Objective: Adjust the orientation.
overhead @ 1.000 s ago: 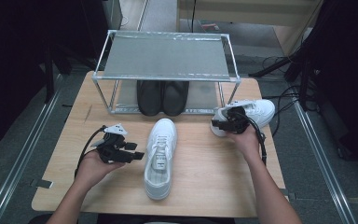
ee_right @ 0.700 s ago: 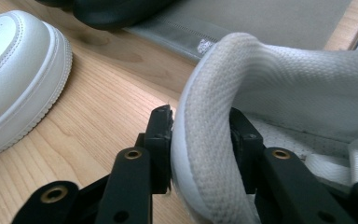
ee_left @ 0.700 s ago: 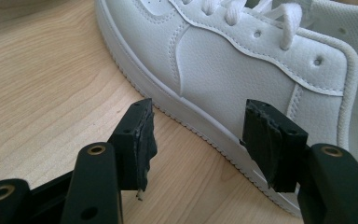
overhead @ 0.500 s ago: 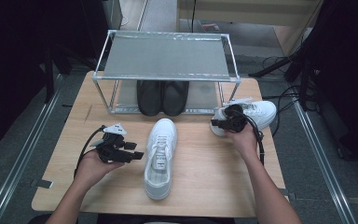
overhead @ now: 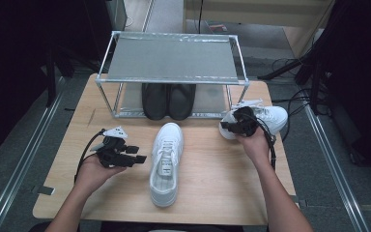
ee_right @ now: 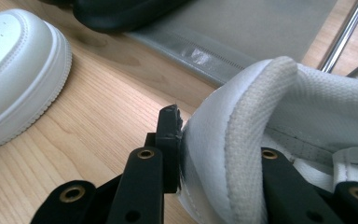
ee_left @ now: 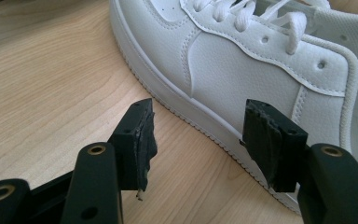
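Where the right gripper (overhead: 233, 126) pinches its heel collar, one jaw outside and one inside after just closing, the right sneaker (overhead: 270, 117) sits at the table's (overhead: 212, 193) right edge, just beside the rack's (overhead: 174, 60) front right leg, white with a padded, ribbed collar. Left of it lies the other sneaker (overhead: 165, 162), toe toward the rack and heel near the front edge, bare wood between the two. Beside that shoe the left gripper (overhead: 137, 159) hovers with jaws spread and nothing between them, while black shoes (overhead: 168, 100) fill the rack's lower shelf.
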Demonstrator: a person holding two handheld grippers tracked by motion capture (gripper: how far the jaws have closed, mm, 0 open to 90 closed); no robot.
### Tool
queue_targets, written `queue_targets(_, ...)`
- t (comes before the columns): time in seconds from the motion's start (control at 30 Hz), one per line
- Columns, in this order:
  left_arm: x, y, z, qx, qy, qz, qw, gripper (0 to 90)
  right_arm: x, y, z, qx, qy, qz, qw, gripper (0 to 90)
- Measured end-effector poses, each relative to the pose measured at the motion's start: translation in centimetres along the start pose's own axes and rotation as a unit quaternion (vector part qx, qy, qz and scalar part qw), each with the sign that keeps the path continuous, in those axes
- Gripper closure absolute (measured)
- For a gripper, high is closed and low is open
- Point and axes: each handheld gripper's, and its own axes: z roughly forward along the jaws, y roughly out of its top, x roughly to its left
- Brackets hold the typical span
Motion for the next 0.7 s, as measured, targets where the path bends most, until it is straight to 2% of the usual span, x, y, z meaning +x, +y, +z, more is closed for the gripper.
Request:
queue_targets(0.1, 0.1, 0.2, 0.0, -0.001, -0.001, 0.000, 1.0000, 43.6, 0.2, 0.1, -0.5, -0.001, -0.007, -0.006, 1.0000, 74.4)
queue_targets(0.23, 0.1, 0.4, 0.2, 0.001, -0.002, 0.003, 1.0000, 43.6, 1.1, 0.0, -1.0, 0.013, -0.021, -0.020, 0.9995, 73.4)
queue_targets(0.4, 0.1, 0.7, 0.3, 0.000, -0.004, 0.006, 1.0000, 43.7, 1.8, -0.3, -1.9, 0.010, -0.011, -0.028, 0.9995, 73.5)
queue_targets(0.7, 0.4, 1.1, 0.1, -0.013, -0.011, 0.004, 0.9998, 43.7, 3.9, -1.0, -3.4, 0.007, 0.000, -0.040, 0.9992, 73.2)
